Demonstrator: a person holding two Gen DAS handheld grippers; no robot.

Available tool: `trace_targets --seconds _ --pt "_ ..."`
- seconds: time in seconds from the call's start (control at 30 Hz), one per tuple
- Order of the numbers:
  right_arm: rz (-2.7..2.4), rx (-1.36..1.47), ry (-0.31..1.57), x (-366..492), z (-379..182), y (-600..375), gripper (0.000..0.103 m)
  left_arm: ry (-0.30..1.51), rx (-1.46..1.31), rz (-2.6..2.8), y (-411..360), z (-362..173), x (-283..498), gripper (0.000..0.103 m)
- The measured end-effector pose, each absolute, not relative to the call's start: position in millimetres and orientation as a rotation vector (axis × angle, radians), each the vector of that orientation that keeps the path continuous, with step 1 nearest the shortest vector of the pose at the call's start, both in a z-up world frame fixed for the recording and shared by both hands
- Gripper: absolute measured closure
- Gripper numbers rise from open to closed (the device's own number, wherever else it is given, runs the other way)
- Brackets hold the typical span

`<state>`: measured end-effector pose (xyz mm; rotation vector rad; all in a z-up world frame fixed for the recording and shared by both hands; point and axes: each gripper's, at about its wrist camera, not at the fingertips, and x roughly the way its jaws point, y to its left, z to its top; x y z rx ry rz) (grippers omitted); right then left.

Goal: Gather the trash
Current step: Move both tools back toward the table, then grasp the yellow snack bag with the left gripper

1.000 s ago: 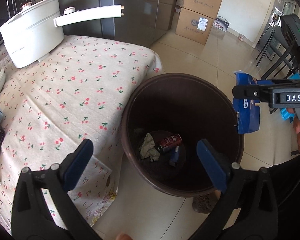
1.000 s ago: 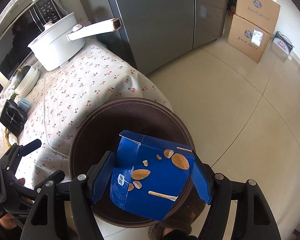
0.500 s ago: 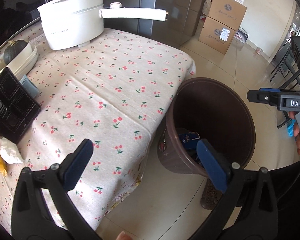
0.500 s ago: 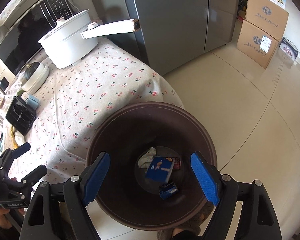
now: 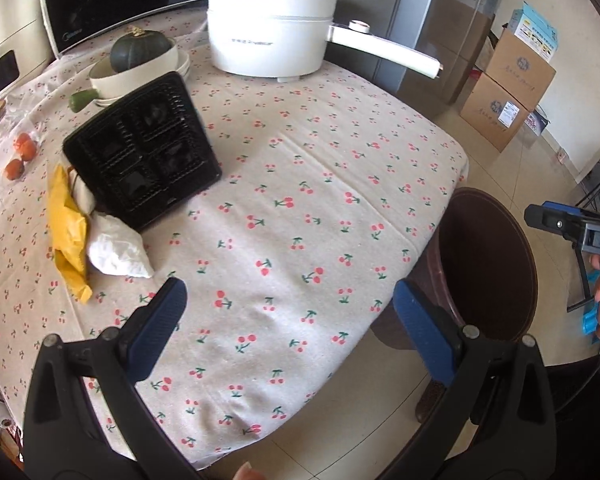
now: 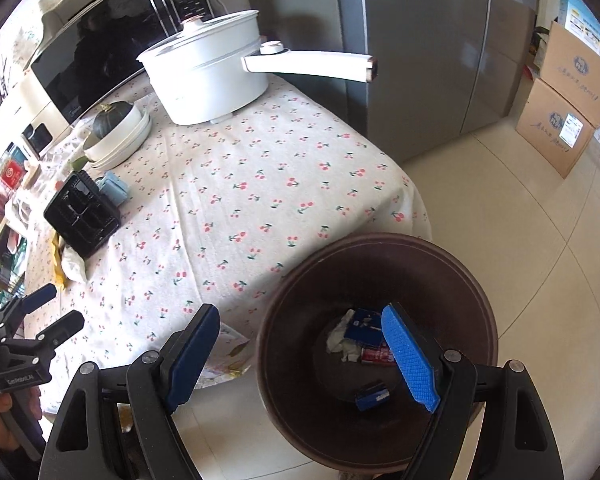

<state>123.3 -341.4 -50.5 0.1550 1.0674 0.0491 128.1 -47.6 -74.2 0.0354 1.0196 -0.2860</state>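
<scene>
My right tongs [image 6: 300,356] hang spread wide with nothing between the pads; they have just been opening. They sit above the bin's [image 6: 488,304] near rim, one pad over the tablecloth's hem and the other over the bin's mouth, which is where I'd want them for dropping things straight in. The left tongs [image 5: 287,328] are also released and empty, tilted down over the bare stretch of the table [image 5: 300,184] — aimed, I'd say, at what is left to collect.

The bin stands on the floor tight against the table's corner, so anything lifted from the cloth has only a short way to go. At its bottom lie a blue box [image 6: 364,326], a crumpled white tissue [image 6: 340,338], a red can [image 6: 376,356] and a smaller blue bit [image 6: 374,396], loose and apart from one another.

What still looks like trash is on the far side of the cloth: a yellow wrapper [image 5: 65,232], long, creased and limp, and touching it a white wad [image 5: 117,250], soft and puffed, likely a tissue or small bag. Both lie against the foot of a black tray [image 5: 143,160] that is propped at a tilt, its ribbed compartments facing up; whether that tray is trash too I cannot tell. The wrapper and wad look light and easy to pinch, though the wad could squash and slip.

The pot [image 5: 267,40] and the bowl holding a squash [image 5: 139,48] stand farther back, well clear of my reach path.
</scene>
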Motion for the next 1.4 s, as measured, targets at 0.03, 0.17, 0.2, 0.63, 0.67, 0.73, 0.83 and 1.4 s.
trace_targets --seconds 0.03,0.17,0.2,0.63,0.67,0.73,0.83,1.4 --pt "0.06 0.148 1.067 126.3 -49.5 -334.5 0.018 1.022 0.021 -0.267 -37.8 -73.3 128.9 0.0" --pt "0.1 0.129 1.065 136.7 -47.0 -308.4 0.018 1.021 -0.041 -0.188 3.4 -69.8 133.7 0.0" --pt "0.111 0.125 1.064 138.6 -46.7 -301.9 0.018 1.019 -0.057 -0.168 13.8 -68.8 135.6 0.0" --pt "0.174 0.064 1.091 166.4 -56.0 -240.3 0.018 1.018 -0.34 0.054 128.5 -78.3 185.3 0.0" --pt "0.176 0.062 1.094 168.9 -57.0 -237.8 0.018 1.022 -0.36 0.057 132.2 -82.0 189.3 0.0" --pt "0.179 0.061 1.099 173.1 -58.7 -233.7 0.018 1.033 -0.391 0.068 136.6 -89.9 196.9 0.001" --pt "0.179 0.064 1.107 178.2 -61.1 -228.7 0.018 1.04 -0.447 0.096 144.8 -102.9 207.8 0.003" --pt "0.177 0.06 1.125 178.7 -68.4 -220.4 0.018 1.025 -0.61 0.074 163.9 -121.2 203.7 0.043"
